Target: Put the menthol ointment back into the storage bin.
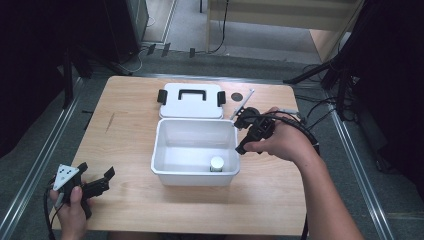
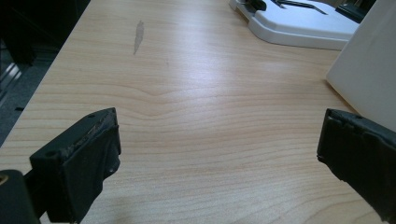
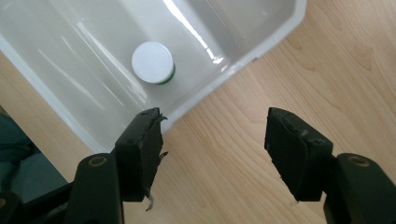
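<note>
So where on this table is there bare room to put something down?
The widest bare patch is the table's left part, between its left edge and the bin, ahead of the left gripper. A strip runs along the near edge. It is crowded at the back right: lid, pen, right gripper.
</note>
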`<state>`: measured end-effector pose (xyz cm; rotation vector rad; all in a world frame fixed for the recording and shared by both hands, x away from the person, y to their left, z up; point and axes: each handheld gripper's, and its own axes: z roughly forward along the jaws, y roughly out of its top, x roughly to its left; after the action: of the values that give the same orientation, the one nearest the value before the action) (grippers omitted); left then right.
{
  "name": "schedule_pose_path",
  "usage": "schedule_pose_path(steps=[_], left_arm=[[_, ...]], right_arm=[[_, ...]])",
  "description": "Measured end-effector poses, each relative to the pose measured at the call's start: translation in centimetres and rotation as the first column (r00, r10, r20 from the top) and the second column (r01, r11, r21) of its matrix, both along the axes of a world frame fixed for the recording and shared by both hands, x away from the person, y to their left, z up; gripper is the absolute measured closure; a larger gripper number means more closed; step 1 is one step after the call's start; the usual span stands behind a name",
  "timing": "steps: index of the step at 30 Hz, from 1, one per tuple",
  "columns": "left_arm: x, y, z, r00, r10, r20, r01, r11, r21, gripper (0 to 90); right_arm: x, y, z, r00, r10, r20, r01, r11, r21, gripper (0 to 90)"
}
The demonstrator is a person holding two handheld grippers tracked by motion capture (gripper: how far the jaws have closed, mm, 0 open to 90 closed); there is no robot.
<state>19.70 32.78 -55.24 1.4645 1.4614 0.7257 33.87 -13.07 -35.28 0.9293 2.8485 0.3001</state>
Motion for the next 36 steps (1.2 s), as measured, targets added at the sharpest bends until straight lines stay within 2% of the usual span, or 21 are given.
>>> schedule_pose_path(steps=[7,13,22,26,29,31,34,36], left_arm=[[0.0,0.0,0.0,1.0000,0.000,0.001,0.000,1.0000,0.000,0.1],[0.0,0.0,0.0,1.0000,0.002,0.003,-0.002,1.0000,0.001,0.2],[0.0,-0.1,0.0,1.0000,-0.001,-0.003,0.001,1.0000,0.006,0.2],[0.0,-0.1,0.0,1.0000,-0.003,-0.003,0.003,1.0000,0.006,0.2],[0.0,-0.1,0.0,1.0000,-0.004,-0.003,0.004,1.0000,0.005,0.2],[-0.1,0.0,0.0,1.0000,0.000,-0.001,0.000,1.0000,0.001,0.2],[-0.1,0.0,0.0,1.0000,0.001,-0.001,-0.001,1.0000,0.001,0.2],[-0.1,0.0,0.0,1.0000,0.000,0.000,0.000,1.0000,0.003,0.2]], right_arm=[[-0.2,-2.4,-0.5,0.9993,-0.036,0.007,0.036,0.9993,0.013,36.8],[-0.4,-4.7,-1.4,0.9965,-0.077,0.032,0.076,0.9966,0.032,31.9],[-1.0,-8.0,-3.5,0.9844,-0.170,0.047,0.163,0.9798,0.115,23.2],[-1.4,-9.7,-4.5,0.9729,-0.214,0.088,0.195,0.9634,0.184,22.1],[-1.8,-10.8,-5.4,0.9566,-0.261,0.129,0.226,0.9454,0.234,21.6],[-2.0,-11.6,-6.0,0.9421,-0.300,0.149,0.252,0.9281,0.274,21.2],[-2.4,-12.7,-6.9,0.9213,-0.357,0.154,0.289,0.8932,0.345,19.7],[-2.8,-13.3,-7.6,0.9138,-0.372,0.164,0.294,0.8832,0.366,18.3]])
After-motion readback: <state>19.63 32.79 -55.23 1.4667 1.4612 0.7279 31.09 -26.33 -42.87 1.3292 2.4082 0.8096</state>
